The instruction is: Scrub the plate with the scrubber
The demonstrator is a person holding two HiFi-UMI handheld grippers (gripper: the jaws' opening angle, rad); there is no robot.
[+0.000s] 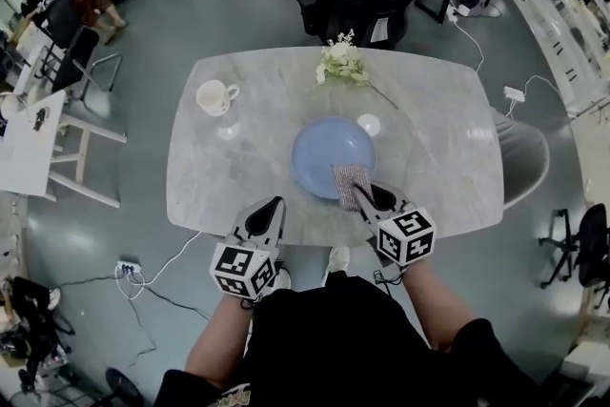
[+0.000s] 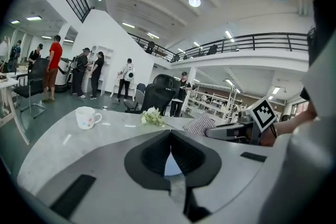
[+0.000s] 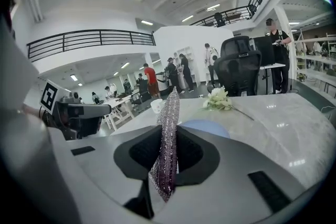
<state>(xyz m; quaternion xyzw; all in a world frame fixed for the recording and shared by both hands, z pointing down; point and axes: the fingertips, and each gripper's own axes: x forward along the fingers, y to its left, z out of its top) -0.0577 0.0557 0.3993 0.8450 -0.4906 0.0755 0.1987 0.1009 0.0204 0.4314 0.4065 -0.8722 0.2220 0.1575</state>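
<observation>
The right tongs [image 1: 360, 193] pinch the silvery mesh scrubber [image 1: 348, 178], whose free end reaches over the near rim of the round blue plate [image 1: 329, 148] at mid grey marble counter [image 1: 438, 148]. The plate lies straight ahead of them. The left tongs [image 1: 277, 203], pressed together and empty, sit by the near edge.

- We see the tabletop [image 1: 448, 138] as grey, marble-like stone with pale veins, polished enough to mirror the ceiling lights.
- The plate [image 1: 324, 143] looks to us smooth and pale blue, with a soft satin sheen.
- We read the scrubber [image 1: 349, 182] as a rough, woven metallic mesh that glints silver and purple.
- Both the left gripper [image 1: 276, 205] and the right gripper [image 1: 360, 195] show us matt grey plastic shells with black inner pads.
- The mug [image 1: 214, 97] strikes us as glossy white ceramic.
- The floor [image 1: 162, 24] looks smooth, grey and faintly shiny.
</observation>
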